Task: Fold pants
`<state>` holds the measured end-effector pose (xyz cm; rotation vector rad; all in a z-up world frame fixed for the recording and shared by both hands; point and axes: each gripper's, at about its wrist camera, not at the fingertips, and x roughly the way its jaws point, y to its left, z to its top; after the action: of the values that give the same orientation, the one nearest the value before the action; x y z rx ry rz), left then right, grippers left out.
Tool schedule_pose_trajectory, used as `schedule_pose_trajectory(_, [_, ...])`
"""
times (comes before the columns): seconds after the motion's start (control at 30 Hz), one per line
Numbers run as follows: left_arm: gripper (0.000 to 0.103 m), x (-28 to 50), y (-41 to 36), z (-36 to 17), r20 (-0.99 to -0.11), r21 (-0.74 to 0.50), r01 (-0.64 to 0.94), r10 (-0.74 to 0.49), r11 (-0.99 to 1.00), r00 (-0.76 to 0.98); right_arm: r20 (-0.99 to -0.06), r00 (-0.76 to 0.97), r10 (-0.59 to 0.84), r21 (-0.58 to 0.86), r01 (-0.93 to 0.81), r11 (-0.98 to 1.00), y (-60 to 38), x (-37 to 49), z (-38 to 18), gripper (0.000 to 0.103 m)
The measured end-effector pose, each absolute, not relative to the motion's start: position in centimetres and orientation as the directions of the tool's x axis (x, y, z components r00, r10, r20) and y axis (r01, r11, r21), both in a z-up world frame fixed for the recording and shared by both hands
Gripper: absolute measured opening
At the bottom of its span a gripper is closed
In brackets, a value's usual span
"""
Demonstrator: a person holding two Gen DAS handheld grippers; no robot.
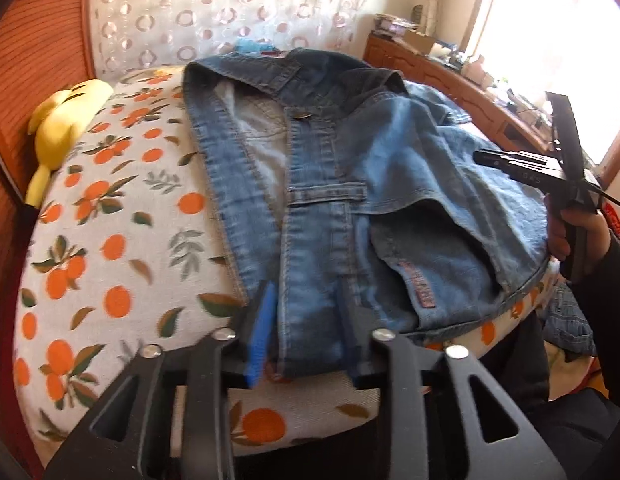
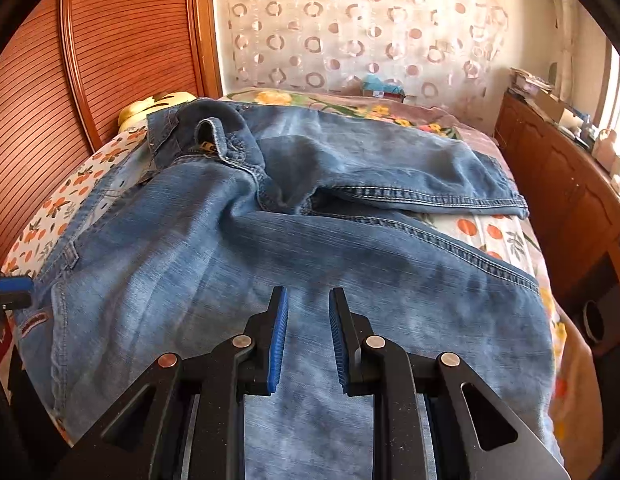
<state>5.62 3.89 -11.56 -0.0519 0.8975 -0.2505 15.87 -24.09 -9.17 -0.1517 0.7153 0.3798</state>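
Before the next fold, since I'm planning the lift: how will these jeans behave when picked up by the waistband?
The jeans will likely drape and sag: they already lie rumpled on the bedsheet. The double-layered, seamed waistband probably holds firmer. Thick denim suggests some weight.

Daylight floods in from the window (image 1: 550, 40), blown out to white glare. Both views bulge with fisheye distortion and dark corners; left-wrist edges smear with blur away from the window.

Black angular tool (image 2: 307, 338) frames — blue ribbed pads (image 2: 278, 340), silver rivets, dark sleeve (image 1: 602, 268).
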Motion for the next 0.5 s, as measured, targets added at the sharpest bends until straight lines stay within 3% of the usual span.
schedule_pose_trajectory(0.2, [0.040, 5.4, 4.2, -11.7, -0.771, -0.162, 0.201, -0.251, 0.966, 0.585, -0.673, 0.682, 0.287, 0.003, -0.385, 0.923, -24.2, 15.9, -10.6, 0.023])
schedule_pose_trajectory(0.27, [0.026, 5.3, 4.2, -11.7, -0.769, -0.187, 0.220, -0.282, 0.957, 0.573, -0.667, 0.686, 0.290, 0.010, -0.381, 0.925, -24.5, 15.7, -10.6, 0.024])
schedule_pose_trajectory(0.37, [0.012, 5.1, 4.0, -11.8, -0.773, -0.199, 0.234, -0.299, 0.952, 0.559, -0.670, 0.682, 0.295, 0.022, -0.379, 0.925, -24.7, 15.9, -10.7, 0.025])
schedule_pose_trajectory(0.5, [0.007, 4.1, 4.4, -11.2, -0.750, -0.217, 0.240, -0.319, 0.946, 0.579, -0.670, 0.682, 0.293, 0.017, -0.381, 0.925, -24.8, 16.1, -10.8, 0.025])
